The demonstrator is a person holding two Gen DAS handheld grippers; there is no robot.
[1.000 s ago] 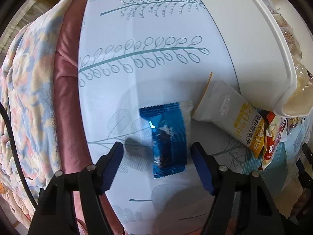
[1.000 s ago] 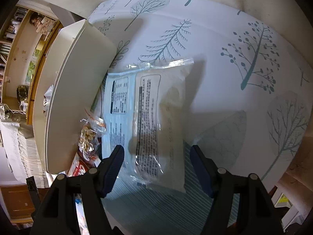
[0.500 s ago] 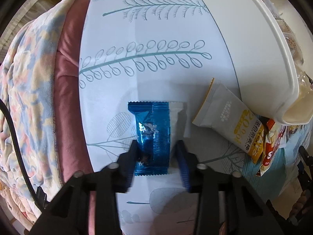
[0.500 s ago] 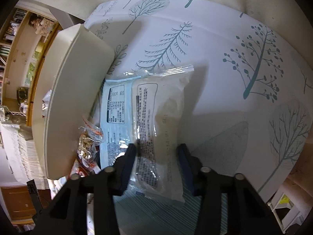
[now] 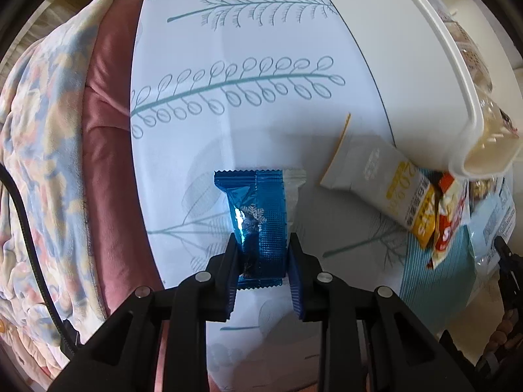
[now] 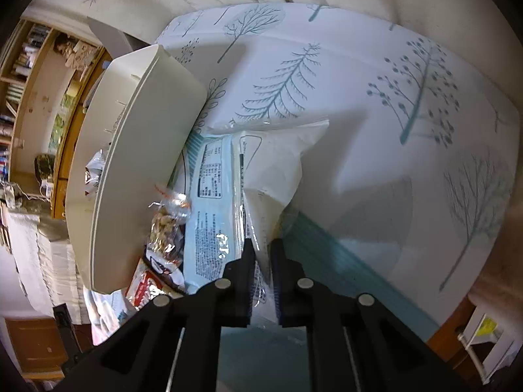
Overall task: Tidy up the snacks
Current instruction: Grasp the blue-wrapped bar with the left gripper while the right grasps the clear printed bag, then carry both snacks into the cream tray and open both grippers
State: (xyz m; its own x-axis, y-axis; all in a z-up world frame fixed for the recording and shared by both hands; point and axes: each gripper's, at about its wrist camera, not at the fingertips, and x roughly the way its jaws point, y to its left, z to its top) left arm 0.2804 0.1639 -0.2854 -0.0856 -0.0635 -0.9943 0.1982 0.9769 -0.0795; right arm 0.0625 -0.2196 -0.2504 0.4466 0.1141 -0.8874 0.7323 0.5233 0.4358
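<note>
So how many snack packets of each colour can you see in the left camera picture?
Blue packet: 1
White and yellow packet: 1
Red and white packet: 1
Pale blue bag: 1
Total: 4

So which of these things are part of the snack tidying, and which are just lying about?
Part of the job:
- shiny blue foil snack packet, pinched in the left tool
- pale clear-plastic snack bag, pinched in the right tool
- white plastic bin
- white-and-yellow sachet

Lying about:
- floral quilted blanket
- wooden bookshelf
</note>
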